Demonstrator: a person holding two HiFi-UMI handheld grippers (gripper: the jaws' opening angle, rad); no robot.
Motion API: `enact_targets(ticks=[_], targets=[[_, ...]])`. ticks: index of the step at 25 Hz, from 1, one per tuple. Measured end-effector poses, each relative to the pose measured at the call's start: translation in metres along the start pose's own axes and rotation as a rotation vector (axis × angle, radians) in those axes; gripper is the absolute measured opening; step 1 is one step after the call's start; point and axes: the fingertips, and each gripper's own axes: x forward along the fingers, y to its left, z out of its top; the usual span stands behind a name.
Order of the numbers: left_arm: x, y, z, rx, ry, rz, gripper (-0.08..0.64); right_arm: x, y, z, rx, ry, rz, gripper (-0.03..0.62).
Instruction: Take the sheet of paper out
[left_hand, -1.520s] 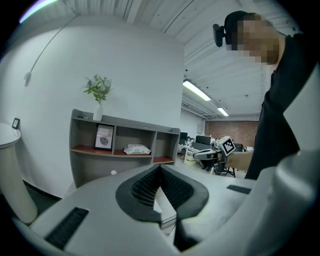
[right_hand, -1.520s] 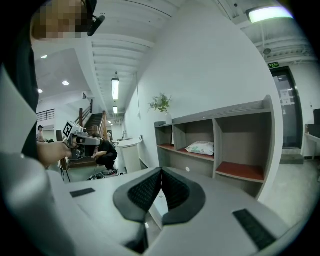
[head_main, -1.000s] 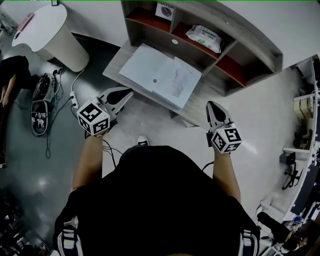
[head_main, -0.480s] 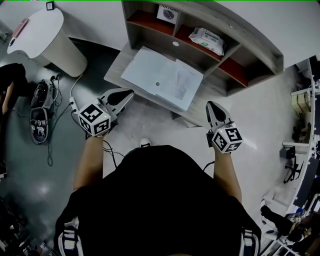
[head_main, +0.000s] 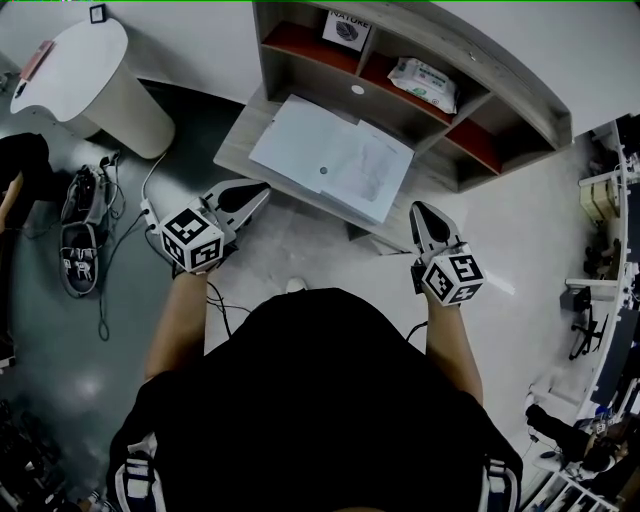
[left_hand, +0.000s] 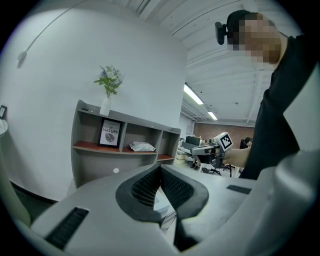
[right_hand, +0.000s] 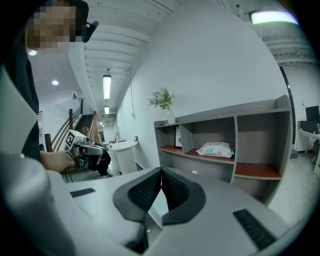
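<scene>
A grey wood-grain tabletop (head_main: 238, 138) stands against a white wall, backed by a grey shelf unit (head_main: 505, 92) whose compartments have red-brown floors. The white sheet of paper (head_main: 305, 140) lies flat on the tabletop in front of the shelves. A second, faintly marked leaf lies against its right side, and a small dark dot shows where the two meet.

One compartment holds a framed print reading "NATURE" (head_main: 347, 28), and the next holds a white pack of wipes (head_main: 425, 82). A small white vase of greenery (left_hand: 107, 87) stands on top of the unit.

The left gripper (head_main: 258, 190) hangs off the near left corner of the tabletop. Its fingers (left_hand: 142, 187) are pressed together with nothing between them. The right gripper (head_main: 420, 210) sits at the near right edge. Its fingers (right_hand: 145, 192) are likewise closed on nothing. Neither gripper touches the paper.

To the left of the tabletop, on the glossy grey floor (head_main: 60, 340), stands a white round pedestal (head_main: 85, 75). Near it lie a pair of dark shoes (head_main: 78, 228) and a loose dark cable (head_main: 103, 290). Ceiling strip lights and office chairs show further back in the room.
</scene>
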Motion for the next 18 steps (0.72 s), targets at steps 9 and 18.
enact_targets(ticks=[9,18], targets=[[-0.009,0.012,-0.003,-0.007,-0.002,-0.024,0.021,0.004,0.011,0.003,0.011,-0.018,-0.024,0.014],[0.012,0.017,-0.008,-0.015,0.026,-0.058,0.021,0.003,-0.005,-0.008,0.044,-0.011,-0.053,0.013]])
